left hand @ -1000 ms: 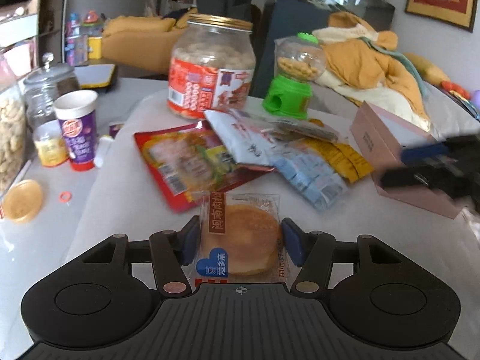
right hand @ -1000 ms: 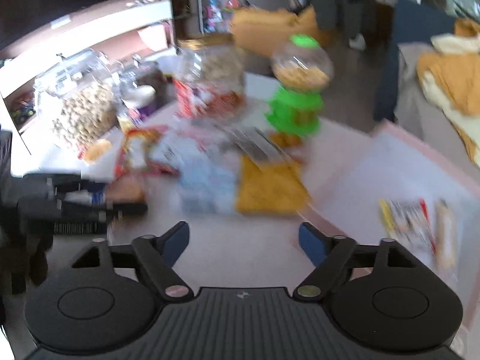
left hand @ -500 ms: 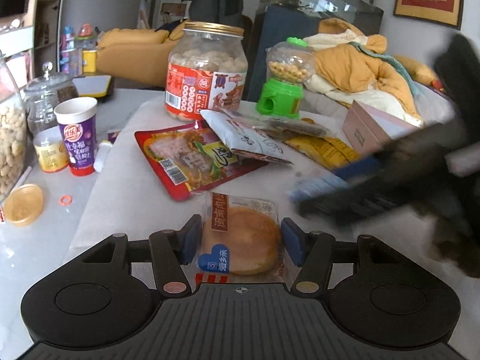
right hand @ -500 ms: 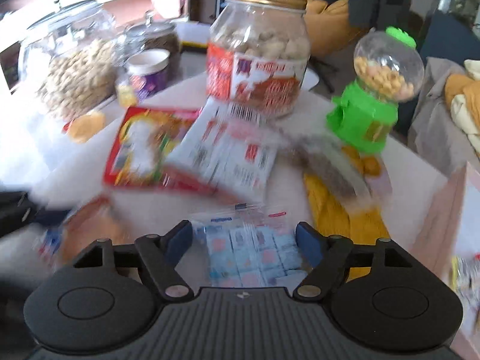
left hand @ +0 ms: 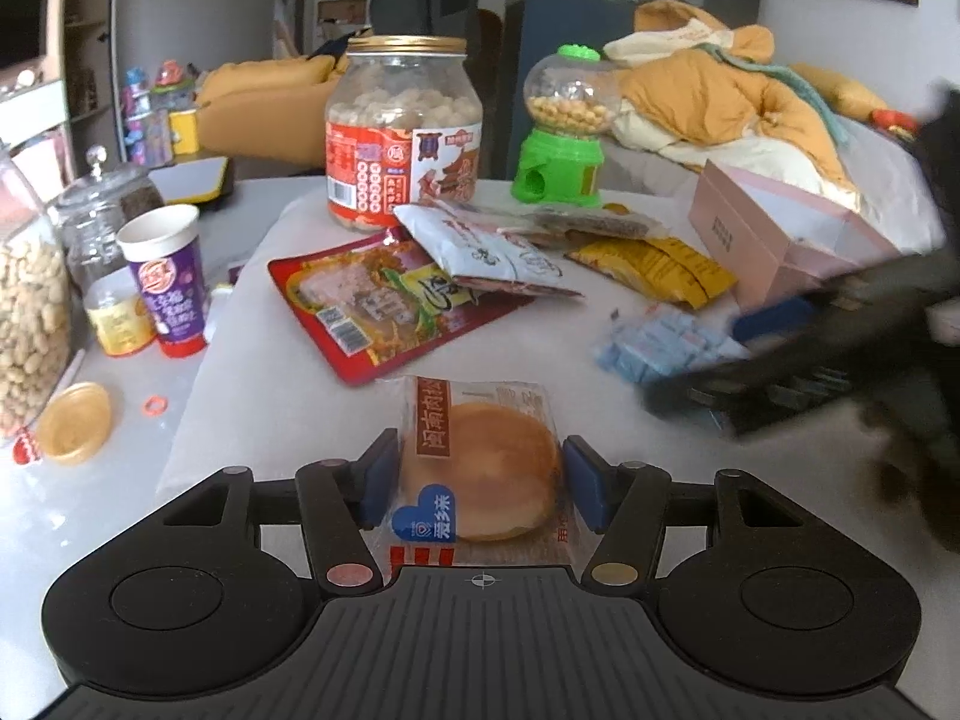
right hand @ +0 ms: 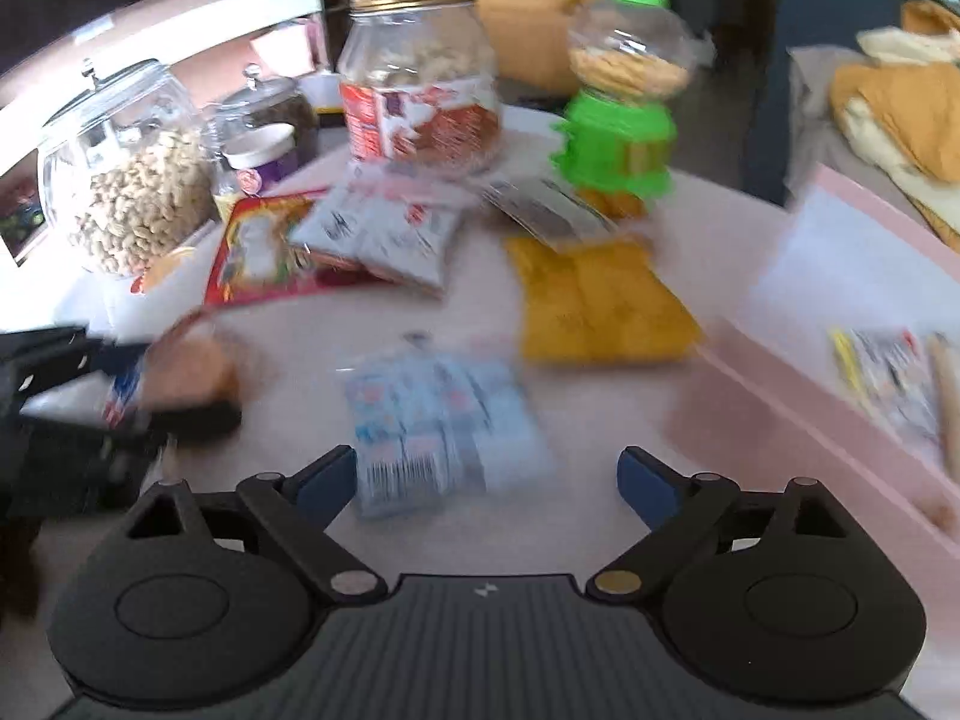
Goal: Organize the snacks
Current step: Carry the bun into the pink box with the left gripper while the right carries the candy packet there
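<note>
My left gripper [left hand: 480,483] is shut on a wrapped round bun [left hand: 480,471] and holds it low over the white table [left hand: 288,408]. My right gripper [right hand: 486,480] is open, its jaws wide apart above a light blue packet [right hand: 438,426]; it also shows blurred at the right of the left wrist view [left hand: 780,354]. A red packet [left hand: 384,300], a white packet [left hand: 486,252] and a yellow packet [left hand: 654,264] lie on the table. A pink box [right hand: 840,324] with a few snacks inside stands at the right.
A big snack jar [left hand: 402,132] and a green candy dispenser [left hand: 564,132] stand at the back. A purple cup [left hand: 165,282], a peanut jar [left hand: 24,312], a small glass jar [left hand: 96,210] and a yellow lid [left hand: 75,423] are at the left.
My right gripper has pulled back toward the pink box and opened wider over the blue packet. My left gripper still holds the bun in nearly the same place.
</note>
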The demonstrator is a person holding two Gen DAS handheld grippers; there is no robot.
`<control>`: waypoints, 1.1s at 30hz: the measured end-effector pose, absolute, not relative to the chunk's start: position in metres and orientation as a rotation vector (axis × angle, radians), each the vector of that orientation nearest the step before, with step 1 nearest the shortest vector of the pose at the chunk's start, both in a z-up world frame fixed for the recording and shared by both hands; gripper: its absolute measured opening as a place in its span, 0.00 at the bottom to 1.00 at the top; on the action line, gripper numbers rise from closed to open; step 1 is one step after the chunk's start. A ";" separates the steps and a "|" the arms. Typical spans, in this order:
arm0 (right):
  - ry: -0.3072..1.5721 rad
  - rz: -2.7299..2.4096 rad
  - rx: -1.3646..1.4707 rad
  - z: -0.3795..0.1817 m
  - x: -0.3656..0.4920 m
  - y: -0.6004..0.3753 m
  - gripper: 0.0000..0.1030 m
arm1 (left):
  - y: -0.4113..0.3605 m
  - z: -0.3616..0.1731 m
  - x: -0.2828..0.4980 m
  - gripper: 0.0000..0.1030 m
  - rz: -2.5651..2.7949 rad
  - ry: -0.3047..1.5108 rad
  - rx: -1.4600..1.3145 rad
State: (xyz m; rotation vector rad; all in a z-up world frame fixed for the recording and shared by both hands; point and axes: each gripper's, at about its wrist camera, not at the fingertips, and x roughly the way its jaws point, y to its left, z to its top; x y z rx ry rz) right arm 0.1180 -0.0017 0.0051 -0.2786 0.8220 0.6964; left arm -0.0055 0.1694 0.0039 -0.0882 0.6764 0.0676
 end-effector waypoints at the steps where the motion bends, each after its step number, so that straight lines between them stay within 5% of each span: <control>1: 0.818 0.699 -0.294 0.002 0.123 0.007 0.92 | 0.166 0.003 -0.007 0.63 0.077 0.676 -0.069; 4: 0.789 0.712 -0.305 -0.001 0.129 0.020 0.87 | 0.159 0.003 -0.005 0.63 0.097 0.688 -0.033; 7: 0.796 0.720 -0.305 0.006 0.121 0.010 0.61 | 0.153 0.007 -0.001 0.62 0.106 0.718 -0.027; 21: 0.823 0.525 -0.238 0.008 0.038 -0.145 0.62 | 0.059 0.005 -0.002 0.61 -0.183 0.752 0.002; 33: 0.766 0.565 -0.166 0.026 0.024 -0.163 0.58 | 0.059 0.044 -0.020 0.61 -0.221 0.661 -0.015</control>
